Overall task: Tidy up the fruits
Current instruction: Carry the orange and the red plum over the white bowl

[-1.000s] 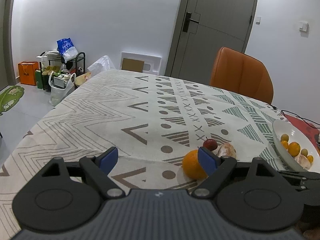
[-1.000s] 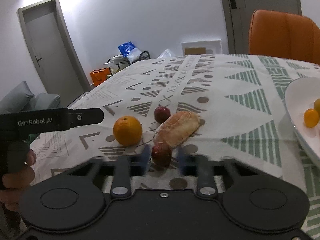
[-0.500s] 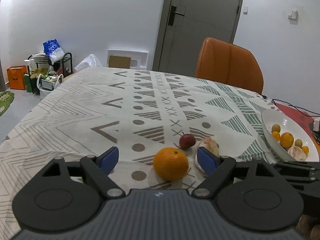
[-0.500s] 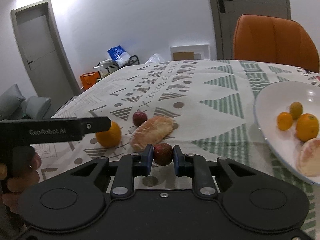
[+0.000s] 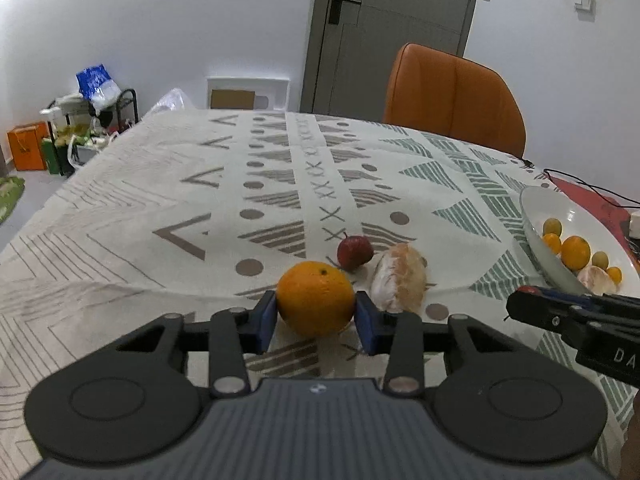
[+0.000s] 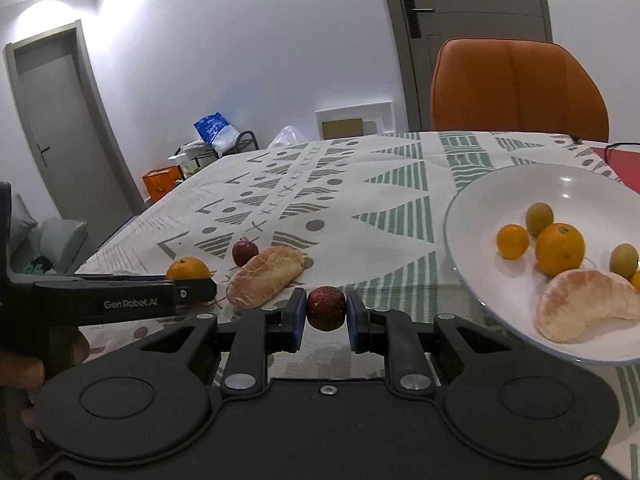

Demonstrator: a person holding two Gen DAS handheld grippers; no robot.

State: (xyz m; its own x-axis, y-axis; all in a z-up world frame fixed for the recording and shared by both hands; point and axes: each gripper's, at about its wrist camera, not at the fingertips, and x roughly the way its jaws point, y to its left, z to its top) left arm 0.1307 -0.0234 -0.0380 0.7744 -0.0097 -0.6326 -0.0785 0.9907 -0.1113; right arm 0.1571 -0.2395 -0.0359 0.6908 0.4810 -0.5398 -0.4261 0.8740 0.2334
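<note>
My left gripper (image 5: 316,322) has both blue pads against a large orange (image 5: 315,298) resting on the patterned tablecloth. Behind it lie a small dark red fruit (image 5: 354,253) and a peeled pomelo segment (image 5: 398,278). My right gripper (image 6: 327,314) is shut on another small dark red fruit (image 6: 326,308), held above the cloth just left of the white bowl (image 6: 476,200). The bowl holds several small citrus fruits, an orange (image 6: 559,248) and a pomelo segment (image 6: 584,304). The left gripper's body shows in the right wrist view (image 6: 120,300).
An orange chair (image 5: 454,94) stands at the table's far side. A black cable (image 5: 580,184) and red mat lie beyond the bowl (image 5: 536,208). A rack with bags (image 5: 88,120) stands on the floor at the far left.
My left gripper moved onto the large orange and closed on it. My right gripper lifted the small red fruit and carried it right toward the bowl.
</note>
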